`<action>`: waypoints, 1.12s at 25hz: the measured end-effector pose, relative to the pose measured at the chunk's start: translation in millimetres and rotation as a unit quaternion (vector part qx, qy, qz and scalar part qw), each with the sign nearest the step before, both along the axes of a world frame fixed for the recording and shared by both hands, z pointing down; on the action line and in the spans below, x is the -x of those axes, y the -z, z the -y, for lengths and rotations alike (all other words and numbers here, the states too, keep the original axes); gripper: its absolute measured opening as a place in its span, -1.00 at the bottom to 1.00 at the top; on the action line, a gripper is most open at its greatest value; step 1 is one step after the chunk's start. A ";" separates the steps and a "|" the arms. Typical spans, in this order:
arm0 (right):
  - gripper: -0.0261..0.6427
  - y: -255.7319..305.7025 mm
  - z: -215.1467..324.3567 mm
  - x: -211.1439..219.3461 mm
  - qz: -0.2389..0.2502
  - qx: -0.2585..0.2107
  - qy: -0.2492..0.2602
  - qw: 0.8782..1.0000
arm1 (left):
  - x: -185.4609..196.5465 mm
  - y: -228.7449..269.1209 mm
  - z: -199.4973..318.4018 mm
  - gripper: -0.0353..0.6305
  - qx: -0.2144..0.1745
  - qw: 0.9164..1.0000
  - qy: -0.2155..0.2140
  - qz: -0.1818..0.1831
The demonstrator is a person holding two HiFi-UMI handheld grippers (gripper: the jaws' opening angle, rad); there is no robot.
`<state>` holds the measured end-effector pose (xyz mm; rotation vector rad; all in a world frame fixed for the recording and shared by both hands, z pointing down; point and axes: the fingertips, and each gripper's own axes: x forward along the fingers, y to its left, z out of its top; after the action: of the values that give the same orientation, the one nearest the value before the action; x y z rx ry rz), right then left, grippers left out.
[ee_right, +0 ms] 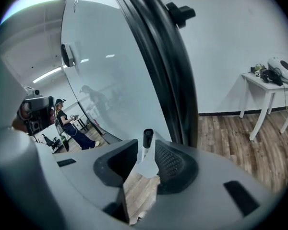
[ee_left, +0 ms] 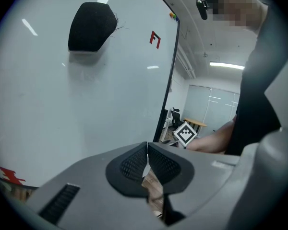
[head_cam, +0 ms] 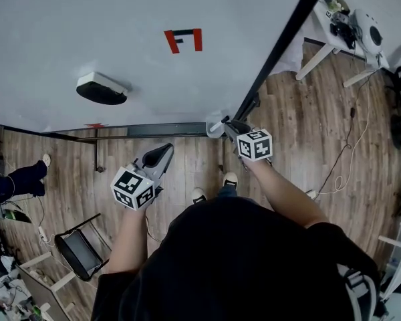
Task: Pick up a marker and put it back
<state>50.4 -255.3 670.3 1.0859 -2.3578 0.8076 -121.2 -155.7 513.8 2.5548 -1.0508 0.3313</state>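
A marker with a black cap (ee_right: 148, 137) stands upright in a small white holder (ee_right: 145, 168) at the lower corner of the whiteboard (head_cam: 154, 19), beside its black frame (ee_right: 153, 66). My right gripper (ee_right: 146, 151) is open around the marker, with a gap on each side of it. In the head view the right gripper (head_cam: 228, 125) reaches that corner, where the marker (head_cam: 218, 124) shows. My left gripper (ee_left: 147, 148) is shut on nothing and hangs in front of the board's lower edge; in the head view the left gripper (head_cam: 164, 150) sits to the left of the right one.
A black eraser (head_cam: 101, 89) sticks to the board, with a red mark (head_cam: 184, 40) above it. A white table (head_cam: 334, 42) holding gear stands at the far right, a cable (head_cam: 344, 159) lies on the wood floor, and a chair (head_cam: 80, 253) is at the lower left.
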 end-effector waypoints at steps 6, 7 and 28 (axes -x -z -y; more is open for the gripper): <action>-0.57 -10.0 6.9 5.6 0.003 0.016 -0.004 1.000 | 2.8 -7.8 2.8 -0.85 0.011 1.000 0.002 -0.002; -0.57 -10.5 7.7 6.8 0.005 0.018 -0.005 1.000 | 3.0 -8.8 3.1 -0.85 0.012 1.000 0.002 -0.002; -0.72 -12.9 16.5 15.5 -0.002 0.015 -0.013 1.000 | 1.0 -20.3 2.7 -0.85 0.026 1.000 -0.003 -0.013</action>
<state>34.9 -271.8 683.2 1.1067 -2.3249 0.8452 -122.1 -158.3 534.2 2.5087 -1.0121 0.3211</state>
